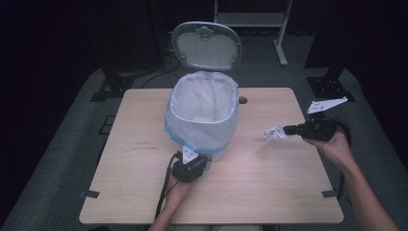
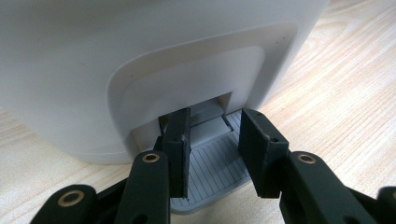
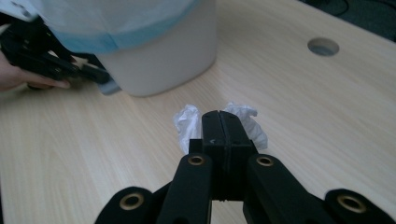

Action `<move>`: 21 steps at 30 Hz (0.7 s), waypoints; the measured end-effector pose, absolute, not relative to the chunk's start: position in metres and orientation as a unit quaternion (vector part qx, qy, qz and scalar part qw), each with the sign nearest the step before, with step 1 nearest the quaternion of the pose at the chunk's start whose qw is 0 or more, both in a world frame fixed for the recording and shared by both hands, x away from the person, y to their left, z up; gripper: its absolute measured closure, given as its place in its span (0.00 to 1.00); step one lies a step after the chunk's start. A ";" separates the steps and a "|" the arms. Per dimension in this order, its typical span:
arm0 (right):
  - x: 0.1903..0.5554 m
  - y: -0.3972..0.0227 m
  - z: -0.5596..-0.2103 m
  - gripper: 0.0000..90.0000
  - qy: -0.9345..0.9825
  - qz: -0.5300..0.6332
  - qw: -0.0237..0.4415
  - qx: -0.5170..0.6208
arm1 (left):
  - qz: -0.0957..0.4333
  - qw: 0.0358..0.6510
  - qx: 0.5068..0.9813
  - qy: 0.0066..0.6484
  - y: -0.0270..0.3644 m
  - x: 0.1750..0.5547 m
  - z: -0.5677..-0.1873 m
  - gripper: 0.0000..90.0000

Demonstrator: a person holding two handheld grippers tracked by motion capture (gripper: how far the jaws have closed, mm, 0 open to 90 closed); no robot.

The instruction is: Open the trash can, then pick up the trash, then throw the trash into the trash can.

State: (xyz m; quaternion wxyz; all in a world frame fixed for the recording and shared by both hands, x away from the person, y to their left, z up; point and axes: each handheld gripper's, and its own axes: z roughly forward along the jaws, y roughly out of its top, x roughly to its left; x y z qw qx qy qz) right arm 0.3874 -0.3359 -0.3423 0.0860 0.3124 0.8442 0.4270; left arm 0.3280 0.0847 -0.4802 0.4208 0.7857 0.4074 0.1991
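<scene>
Pinching crumpled tissue (image 3: pixel 189 126), right jaws closed | left jaws gapped, pressing bin pedal (image 2: pixel 212 175)

Our left claw (image 2: pixel 212 154): matte black, ribbed pads, brass rivets, trailing black cable. Right claw (image 3: pixel 223 133): same, grey three-cornered plate. Forearms bare.

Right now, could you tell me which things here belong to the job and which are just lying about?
In the job:
- bin with its liner, lid up
- pedal, under the left gripper
- crumpled paper, pinched in the right gripper

Lying about:
- hole in the table
- frame behind the table
</scene>
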 end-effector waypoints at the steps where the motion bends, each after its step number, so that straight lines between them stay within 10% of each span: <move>1: 0.386 -0.335 -0.338 1.00 0.844 0.431 0.086 0.308 | 0.199 0.421 0.786 0.407 0.085 0.328 -0.480 0.71; 21: 0.364 -0.287 -0.266 1.00 0.858 0.444 0.110 0.235 | 0.199 0.419 0.788 0.406 0.085 0.328 -0.480 0.71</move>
